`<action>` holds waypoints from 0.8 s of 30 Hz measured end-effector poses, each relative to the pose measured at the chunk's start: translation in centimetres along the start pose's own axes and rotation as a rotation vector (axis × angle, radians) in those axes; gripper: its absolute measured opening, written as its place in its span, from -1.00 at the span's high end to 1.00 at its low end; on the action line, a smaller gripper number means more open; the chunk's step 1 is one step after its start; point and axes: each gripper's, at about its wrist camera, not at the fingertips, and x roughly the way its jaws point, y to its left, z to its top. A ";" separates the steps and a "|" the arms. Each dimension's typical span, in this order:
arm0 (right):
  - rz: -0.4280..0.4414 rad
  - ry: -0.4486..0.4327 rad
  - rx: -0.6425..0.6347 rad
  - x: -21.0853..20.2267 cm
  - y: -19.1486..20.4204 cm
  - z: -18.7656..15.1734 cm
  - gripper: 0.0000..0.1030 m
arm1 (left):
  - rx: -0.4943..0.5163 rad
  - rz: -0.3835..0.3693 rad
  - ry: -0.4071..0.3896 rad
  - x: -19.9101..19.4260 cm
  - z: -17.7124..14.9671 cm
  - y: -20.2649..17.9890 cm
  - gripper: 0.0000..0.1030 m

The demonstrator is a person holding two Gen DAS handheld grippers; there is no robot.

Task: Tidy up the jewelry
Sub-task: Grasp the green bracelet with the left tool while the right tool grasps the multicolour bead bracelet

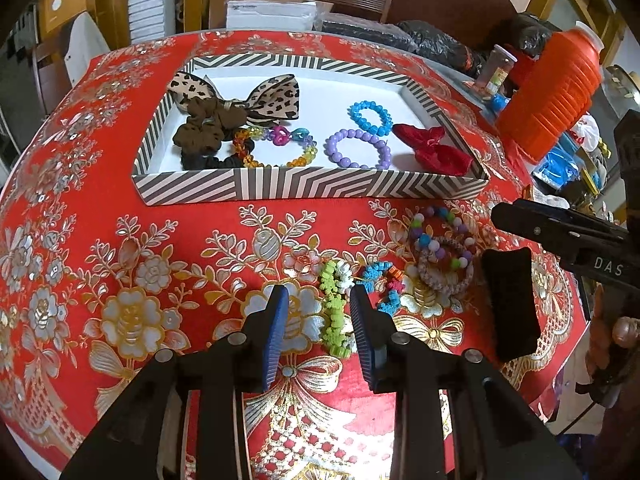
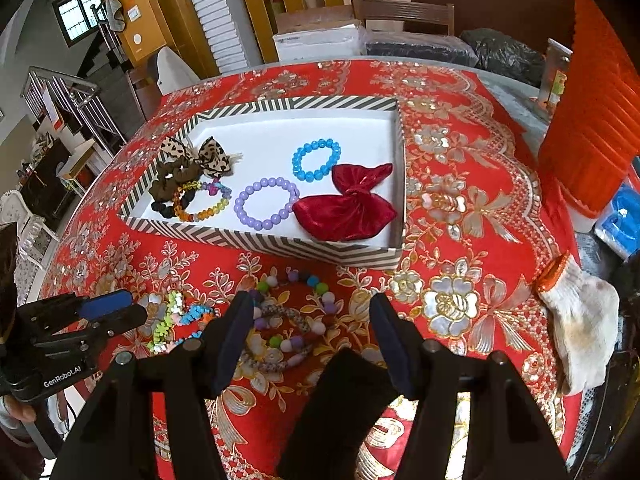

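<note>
1. Striped box (image 1: 304,190) sits upper centre of both views, already holding most pcs: leopard bow (image 1: 272,98), brown scrunchie (image 1: 204,128), rainbow bead bracelet (image 1: 276,148), purple bead bracelet (image 1: 358,148), blue bead bracelet (image 1: 370,118), red velvet bow (image 1: 432,148).
2. Left out on the red tablecloth (image 1: 120,240), lower centre-right of the left view: green flower bracelet (image 1: 334,312), blue/orange piece (image 1: 384,284), pastel pom-pom bracelet (image 1: 440,240) w/ a braided band (image 1: 444,268), plus a black pad-like item (image 1: 510,304).
3. So I'd say over half done; approx four or five pcs to go.
4. Left gripper (image 1: 320,336) fingers apart, straddling the green bracelet, gripping nothing yet.
5. Right gripper (image 2: 312,344) spread wide above the pom-pom/braided pair, empty.
</note>
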 end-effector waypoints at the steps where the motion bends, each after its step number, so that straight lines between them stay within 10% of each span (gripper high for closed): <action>1: 0.001 0.002 0.001 0.1 0.0 0.0 -0.23 | -0.001 0.000 0.001 0.0 0.0 0.0 0.59; 24: -0.066 0.080 -0.089 6.0 -0.5 1.1 0.10 | 0.020 -0.049 0.072 2.5 -0.6 -0.3 0.59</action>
